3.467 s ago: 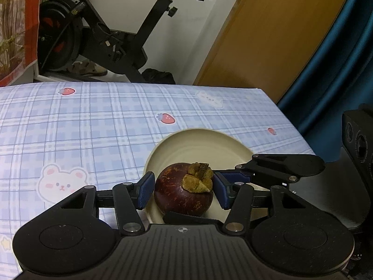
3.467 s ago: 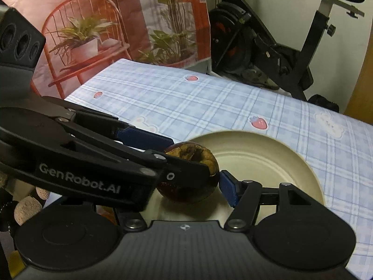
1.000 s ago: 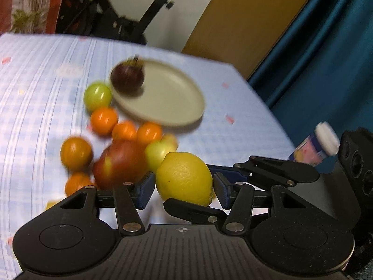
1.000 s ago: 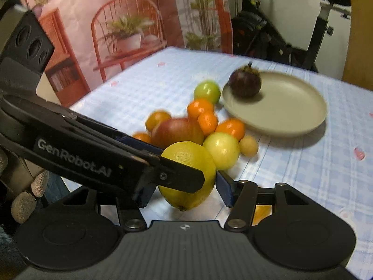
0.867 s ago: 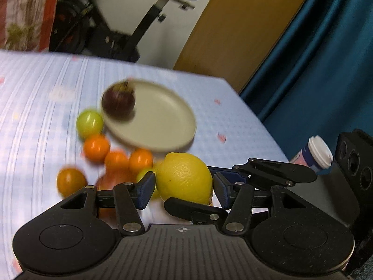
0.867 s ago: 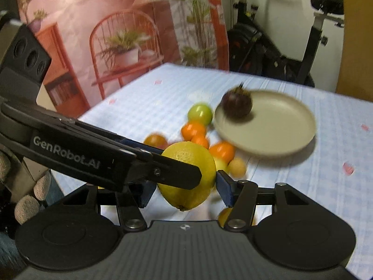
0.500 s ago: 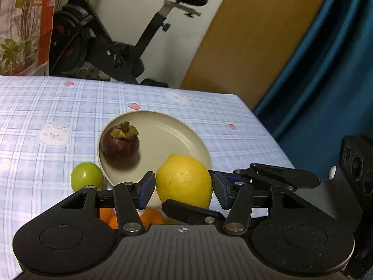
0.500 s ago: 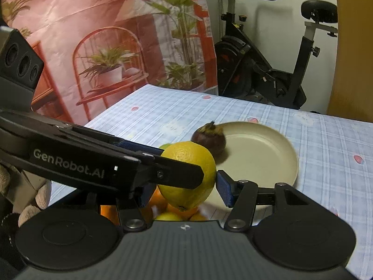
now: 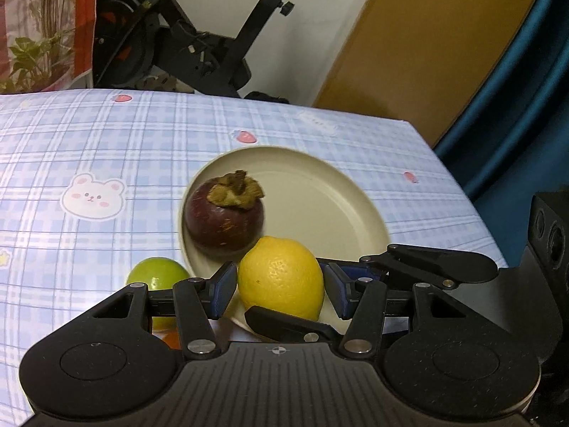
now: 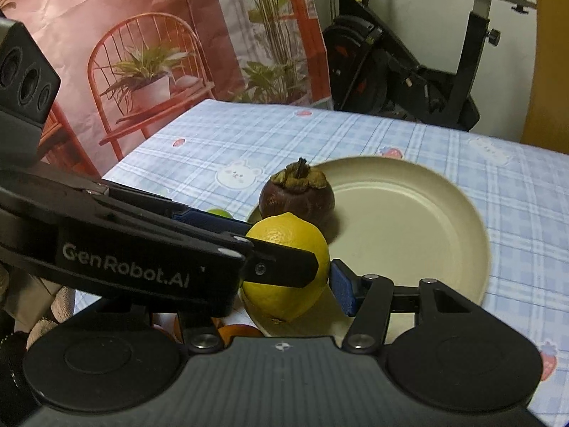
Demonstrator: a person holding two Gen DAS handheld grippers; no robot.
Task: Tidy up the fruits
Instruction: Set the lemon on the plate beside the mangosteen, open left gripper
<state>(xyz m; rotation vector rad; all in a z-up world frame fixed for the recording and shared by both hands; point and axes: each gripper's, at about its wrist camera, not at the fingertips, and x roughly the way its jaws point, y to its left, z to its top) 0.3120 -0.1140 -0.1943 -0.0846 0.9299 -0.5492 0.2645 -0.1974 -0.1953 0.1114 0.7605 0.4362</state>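
A yellow lemon (image 9: 281, 274) (image 10: 284, 295) hangs just above the near rim of the cream plate (image 9: 338, 206) (image 10: 409, 213). Both grippers are shut on it together. My left gripper (image 9: 281, 281) pinches it between its blue pads. My right gripper (image 10: 288, 284) has one blue pad against the lemon's right side; its other pad is hidden behind the left gripper's black finger (image 10: 277, 267). A dark purple mangosteen (image 9: 224, 213) (image 10: 297, 199) sits on the plate's left part, right beyond the lemon.
A green round fruit (image 9: 156, 277) (image 10: 218, 212) lies on the checked tablecloth (image 9: 106, 149) left of the plate. Part of an orange (image 10: 238, 331) peeks out under the grippers. An exercise bike (image 9: 185, 42) stands past the table's far edge, and a blue curtain (image 9: 515, 89) hangs at right.
Both grippers carried the lemon forward from the fruit pile to the plate's near rim. The plate and mangosteen now look much closer; most loose fruit has dropped out of view.
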